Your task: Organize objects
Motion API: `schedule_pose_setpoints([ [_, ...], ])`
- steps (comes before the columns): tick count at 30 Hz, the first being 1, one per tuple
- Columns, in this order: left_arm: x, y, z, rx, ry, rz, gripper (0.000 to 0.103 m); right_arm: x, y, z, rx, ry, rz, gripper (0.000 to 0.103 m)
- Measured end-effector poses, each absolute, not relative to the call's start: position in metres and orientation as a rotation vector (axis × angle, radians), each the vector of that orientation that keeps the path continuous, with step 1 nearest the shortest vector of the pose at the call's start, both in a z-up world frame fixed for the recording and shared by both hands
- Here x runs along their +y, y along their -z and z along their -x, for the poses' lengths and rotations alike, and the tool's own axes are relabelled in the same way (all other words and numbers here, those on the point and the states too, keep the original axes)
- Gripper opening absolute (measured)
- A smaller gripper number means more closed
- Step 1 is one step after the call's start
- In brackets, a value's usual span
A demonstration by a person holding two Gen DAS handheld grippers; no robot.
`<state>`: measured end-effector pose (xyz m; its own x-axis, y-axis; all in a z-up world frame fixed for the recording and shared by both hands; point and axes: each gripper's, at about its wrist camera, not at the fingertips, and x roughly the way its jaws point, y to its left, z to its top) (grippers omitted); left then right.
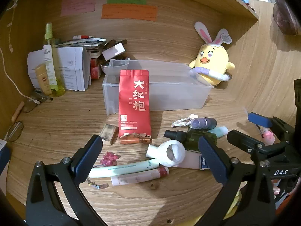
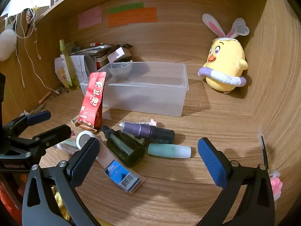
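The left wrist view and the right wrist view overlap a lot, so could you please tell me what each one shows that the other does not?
Only the left wrist view shows the eyeglasses, the pink hair clip and the two tubes lying under the open left gripper.

Only the right wrist view shows the blue barcoded card pack whole, and the white pompom hanging at upper left.

Both show the red tea bag, the clear plastic bin, the yellow chick plush, the dark green bottle, the white tape roll, and the open right gripper.
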<state>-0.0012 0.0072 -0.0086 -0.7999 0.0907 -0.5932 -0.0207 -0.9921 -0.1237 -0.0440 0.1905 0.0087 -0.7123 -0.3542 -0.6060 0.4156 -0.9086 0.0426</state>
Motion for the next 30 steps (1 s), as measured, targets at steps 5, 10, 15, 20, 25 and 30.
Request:
schedule_pose_setpoints([
  [5, 0.002, 0.01, 0.003, -0.186, -2.921, 0.982, 0.103, 0.188, -0.009, 0.043, 0.149, 2.575, -0.88, 0.103],
  [10, -0.001, 0.01, 0.005, -0.208, -2.914, 0.99, 0.103, 0.189, -0.01, 0.042, 0.147, 2.574, -0.867, 0.103],
  [15, -0.001, 0.011, 0.005, -0.212, -2.92, 0.979, 0.103, 0.188, -0.008, 0.044, 0.15, 2.573, -0.875, 0.103],
  [20, 0.001, 0.011, 0.005, -0.205, -2.92, 0.988, 0.103, 0.188, -0.007, 0.046, 0.14, 2.571, -0.887, 0.103],
  [25, 0.0, 0.012, 0.007, -0.213, -2.924, 0.999, 0.103, 0.188, -0.004, 0.048, 0.131, 2.559, -0.9, 0.103],
  [30, -0.004, 0.013, 0.007, -0.231, -2.927, 1.002, 0.103, 0.187, -0.004, 0.048, 0.135, 2.555, -0.898, 0.103],
])
